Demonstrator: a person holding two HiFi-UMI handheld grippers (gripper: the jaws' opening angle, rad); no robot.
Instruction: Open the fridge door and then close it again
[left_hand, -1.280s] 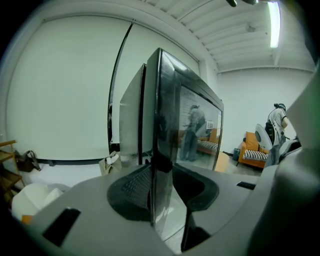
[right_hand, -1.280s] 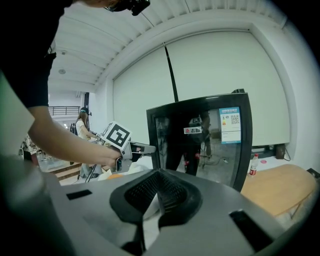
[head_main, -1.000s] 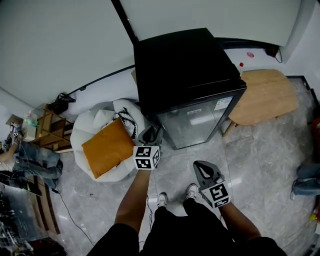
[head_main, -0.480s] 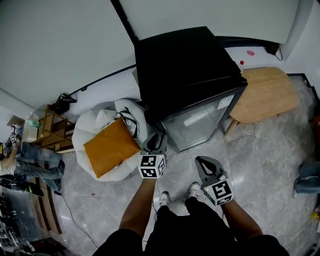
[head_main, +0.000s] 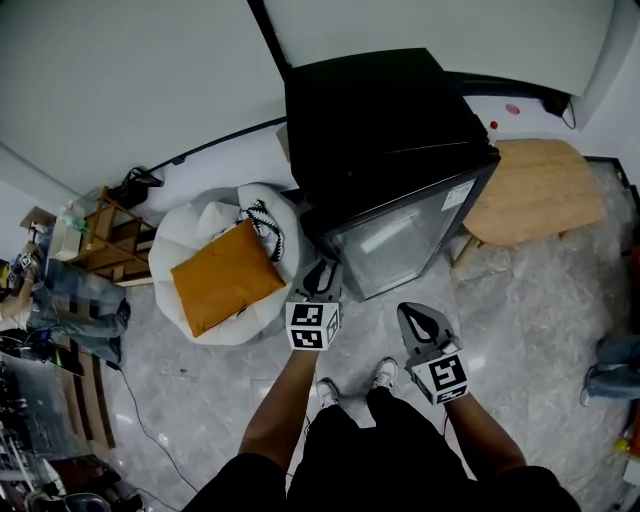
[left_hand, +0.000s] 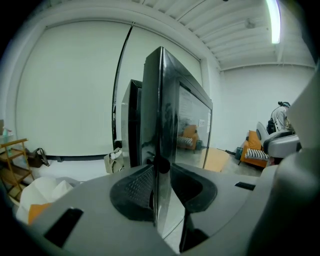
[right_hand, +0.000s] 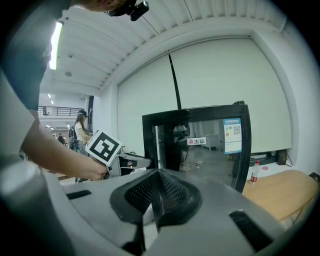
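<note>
I have the fridge (head_main: 370, 120) dead ahead, black, with its back to the white wall. Its glass fridge door (head_main: 395, 240) faces me and sits against the cabinet in the head view.

My left tool (head_main: 322, 272) is at the door's left edge. The head view only shows its tip meeting that corner. The left gripper view shows more: the door's upright edge runs straight up between the two pads. The jaws are closing on it, with a pad hard by either face, and I see no firm pinch yet.

My right tool (head_main: 412, 318) hangs in front of the fridge, well off the door and lower in the head view. Its own view shows the pads pressed together with nothing between them.

The right gripper view takes the door square on. It shows the stickers (right_hand: 232, 135) at the door's upper right and a small red-capped bottle (right_hand: 254, 171) on the floor just right of the fridge. It also catches my left hand (right_hand: 95, 172) with its marker cube at the fridge's left side.

Only the head view shows what flanks the fridge. A white beanbag (head_main: 195, 235) carrying an orange cushion (head_main: 225, 278) lies to its left, and a wooden shelf unit (head_main: 110, 240) stands further left again. A low wooden table (head_main: 535, 190) sits to the fridge's right, touching or nearly touching its corner.

The left gripper view looks past the fridge's right side to orange seats (left_hand: 255, 150) far across the room.
</note>
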